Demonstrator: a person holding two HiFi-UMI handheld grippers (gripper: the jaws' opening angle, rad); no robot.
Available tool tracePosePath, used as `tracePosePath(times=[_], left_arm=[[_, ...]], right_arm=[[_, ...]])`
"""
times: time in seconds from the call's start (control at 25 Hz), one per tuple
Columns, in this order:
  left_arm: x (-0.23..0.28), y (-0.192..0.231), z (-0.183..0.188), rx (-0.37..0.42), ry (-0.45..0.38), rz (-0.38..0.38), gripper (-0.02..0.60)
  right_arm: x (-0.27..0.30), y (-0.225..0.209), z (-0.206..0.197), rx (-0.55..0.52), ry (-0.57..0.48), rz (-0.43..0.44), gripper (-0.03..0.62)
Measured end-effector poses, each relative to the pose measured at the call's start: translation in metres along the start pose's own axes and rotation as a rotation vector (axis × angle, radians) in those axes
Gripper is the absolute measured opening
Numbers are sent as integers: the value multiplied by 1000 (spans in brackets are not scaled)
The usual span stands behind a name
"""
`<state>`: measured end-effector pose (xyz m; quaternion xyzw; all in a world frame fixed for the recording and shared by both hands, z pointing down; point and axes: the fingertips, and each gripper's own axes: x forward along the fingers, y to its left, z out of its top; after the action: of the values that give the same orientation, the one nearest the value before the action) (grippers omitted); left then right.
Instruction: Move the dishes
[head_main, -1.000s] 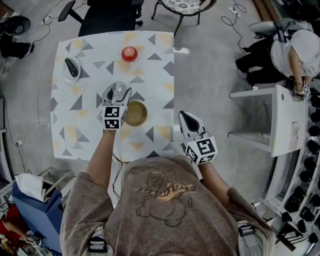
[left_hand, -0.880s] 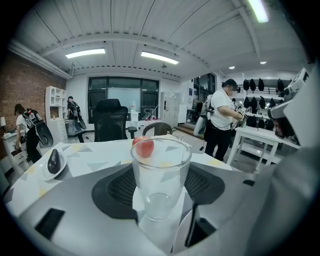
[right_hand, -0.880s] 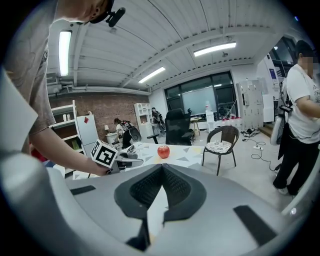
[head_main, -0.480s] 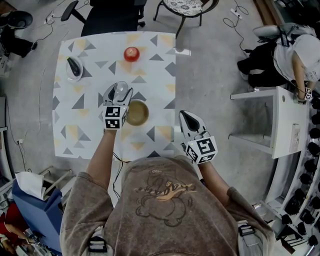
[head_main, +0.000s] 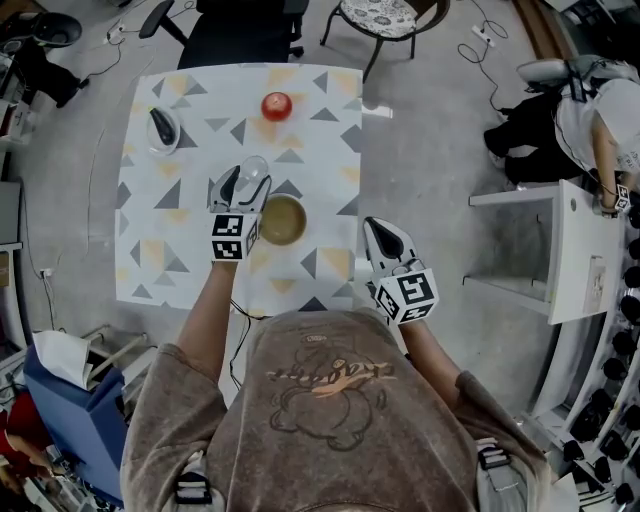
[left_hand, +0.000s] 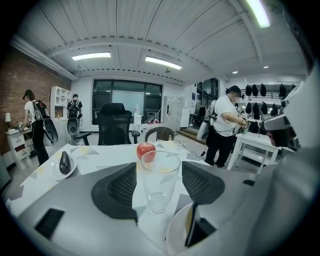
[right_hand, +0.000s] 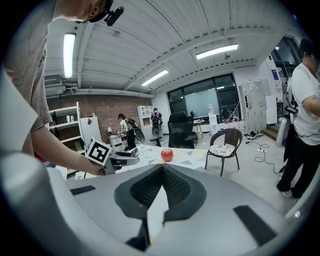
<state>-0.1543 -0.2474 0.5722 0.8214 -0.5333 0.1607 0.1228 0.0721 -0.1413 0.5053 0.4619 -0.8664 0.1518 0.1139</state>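
A clear empty glass (head_main: 252, 172) stands upright on the patterned table (head_main: 150, 250), between the jaws of my left gripper (head_main: 243, 185). In the left gripper view the glass (left_hand: 160, 185) sits between the two pads with a thin strip of table showing on each side, so the gripper (left_hand: 159, 167) is open around it. A brown bowl (head_main: 282, 220) rests just right of that gripper, and its rim (left_hand: 176, 232) shows low in the left gripper view. My right gripper (head_main: 380, 232) hovers off the table's right edge, shut and empty (right_hand: 161, 167).
A red apple (head_main: 277, 105) lies at the table's far side. A small plate with an avocado (head_main: 164, 128) sits at the far left. A white side table (head_main: 560, 250) and a person (head_main: 590, 110) are to the right. Chairs (head_main: 385, 15) stand beyond the table.
Only the head view has drifted a little. The glass, the bowl and both grippers keep their places relative to the table.
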Motion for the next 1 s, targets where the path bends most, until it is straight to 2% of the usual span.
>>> tracePosePath(times=[0.44,1.0], left_arm=[[-39,-8,-24,-50,28,11,290],[-57,-35,-83,-93,139,-23,261]], right_arm=[[-1,8,5,-16,-28,18,6],[-19,20,-1,-24,-25,10,6]])
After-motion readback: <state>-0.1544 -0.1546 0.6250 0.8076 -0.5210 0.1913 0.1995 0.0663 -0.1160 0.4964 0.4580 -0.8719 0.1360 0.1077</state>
